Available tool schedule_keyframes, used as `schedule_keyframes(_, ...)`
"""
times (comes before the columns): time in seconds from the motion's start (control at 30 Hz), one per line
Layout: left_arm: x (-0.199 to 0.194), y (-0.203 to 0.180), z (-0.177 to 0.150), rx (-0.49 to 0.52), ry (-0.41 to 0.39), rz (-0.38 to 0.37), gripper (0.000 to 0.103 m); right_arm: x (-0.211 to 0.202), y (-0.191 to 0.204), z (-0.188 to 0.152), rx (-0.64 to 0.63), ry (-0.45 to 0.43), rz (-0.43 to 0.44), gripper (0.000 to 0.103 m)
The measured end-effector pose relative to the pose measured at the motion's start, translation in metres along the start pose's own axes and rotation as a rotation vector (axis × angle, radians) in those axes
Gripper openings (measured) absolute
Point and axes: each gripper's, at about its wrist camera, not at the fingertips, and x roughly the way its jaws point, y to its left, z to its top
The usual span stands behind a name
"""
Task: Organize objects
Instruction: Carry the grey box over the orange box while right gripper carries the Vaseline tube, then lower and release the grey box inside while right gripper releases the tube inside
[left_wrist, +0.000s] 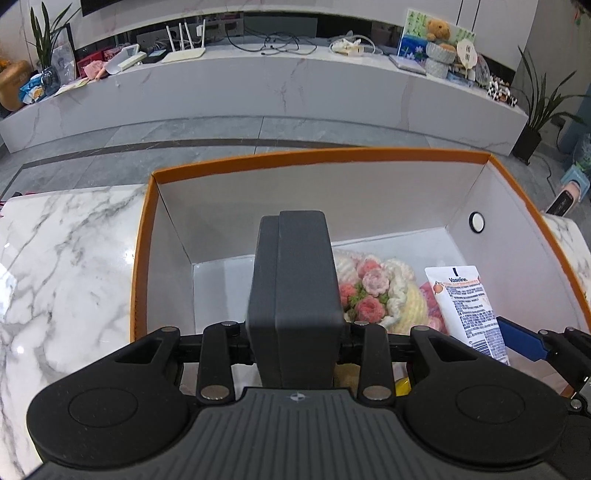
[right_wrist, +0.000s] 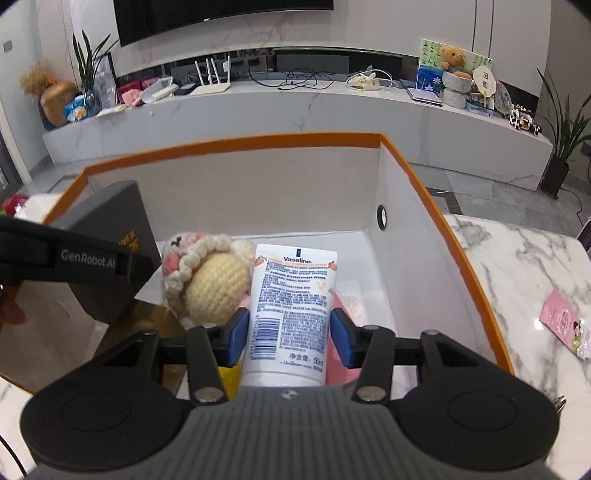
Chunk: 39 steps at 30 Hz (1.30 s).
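The right gripper (right_wrist: 290, 330) has its blue pads (right_wrist: 236, 332) on both sides of a white tube (right_wrist: 291, 306). They look pressed on it, but I cannot tell if the right pad touches. The tube's far end tips into the box (right_wrist: 424, 192), and its cap end is hidden under the tool.

The left gripper (left_wrist: 295, 325) is clamped on a dark case (left_wrist: 295, 284). The case stands up tall and hides the fingers, and its bottom is cut off by the tool. It sits at the box's 9 o'clock side.

The box is orange outside and white inside. In it, at 10 o'clock from the tube, lies a yarn doll (right_wrist: 207, 277) with pink knit flowers (left_wrist: 365, 291). At 4 o'clock from the tube is something pink (right_wrist: 351, 306), too blurry to name. A bit of yellow (right_wrist: 229, 380) peeks out under the tube.

The box stands on a marble table (right_wrist: 517, 258). A pink packet (right_wrist: 565, 325) lies on the table at 3 o'clock, outside the box.
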Motion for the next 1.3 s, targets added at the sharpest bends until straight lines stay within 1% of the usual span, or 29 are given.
schedule_keyframes(0.2, 0.012, -0.006, -0.004, 0.036, 0.051, 0.030, 0.039, 0.004, 0.006, -0.001, -0.038, 0.021, -0.011, 0.050)
schedule_keyframes(0.27, 0.012, -0.007, -0.005, 0.040, 0.059, 0.028, 0.039, 0.006, 0.007, 0.000, -0.046, 0.026, -0.020, 0.050)
schedule_keyframes(0.6, 0.016, -0.012, -0.005, 0.070, 0.116, 0.049, 0.040, 0.008, 0.010, 0.003, -0.063, 0.054, -0.005, 0.050)
schedule_keyframes(0.77, 0.017, -0.014, -0.006, 0.089, 0.145, 0.052, 0.045, 0.007, 0.011, 0.002, -0.062, 0.059, -0.006, 0.051)
schedule_keyframes(0.8, 0.017, -0.015, -0.006, 0.091, 0.146, 0.053, 0.049, 0.007, 0.011, 0.001, -0.062, 0.057, -0.006, 0.052)
schedule_keyframes(0.83, 0.016, -0.015, -0.006, 0.092, 0.147, 0.054, 0.051, 0.007, 0.011, 0.002, -0.063, 0.056, -0.005, 0.059)
schedule_keyframes(0.87, 0.016, -0.016, -0.006, 0.094, 0.145, 0.051, 0.055, 0.007, 0.012, 0.002, -0.062, 0.056, -0.005, 0.063)
schedule_keyframes(0.9, 0.016, -0.014, -0.007, 0.096, 0.142, 0.047, 0.059, 0.007, 0.013, 0.002, -0.063, 0.053, -0.009, 0.069)
schedule_keyframes(0.93, 0.016, -0.014, -0.007, 0.097, 0.141, 0.049, 0.061, 0.007, 0.014, 0.002, -0.064, 0.051, -0.017, 0.074)
schedule_keyframes(0.97, 0.015, -0.014, -0.008, 0.098, 0.141, 0.049, 0.065, 0.007, 0.014, 0.002, -0.064, 0.051, -0.023, 0.075)
schedule_keyframes(1.0, 0.016, -0.015, -0.007, 0.098, 0.140, 0.049, 0.066, 0.006, 0.014, 0.002, -0.064, 0.050, -0.024, 0.076)
schedule_keyframes(1.07, 0.016, -0.015, -0.007, 0.097, 0.139, 0.050, 0.067, 0.006, 0.014, 0.002, -0.063, 0.049, -0.017, 0.077)
schedule_keyframes(1.13, 0.017, -0.015, -0.007, 0.092, 0.138, 0.050, 0.068, 0.005, 0.014, 0.001, -0.063, 0.046, -0.016, 0.081)
schedule_keyframes(1.3, 0.018, -0.018, -0.007, 0.095, 0.134, 0.049, 0.071, 0.003, 0.014, 0.003, -0.061, 0.039, -0.015, 0.082)
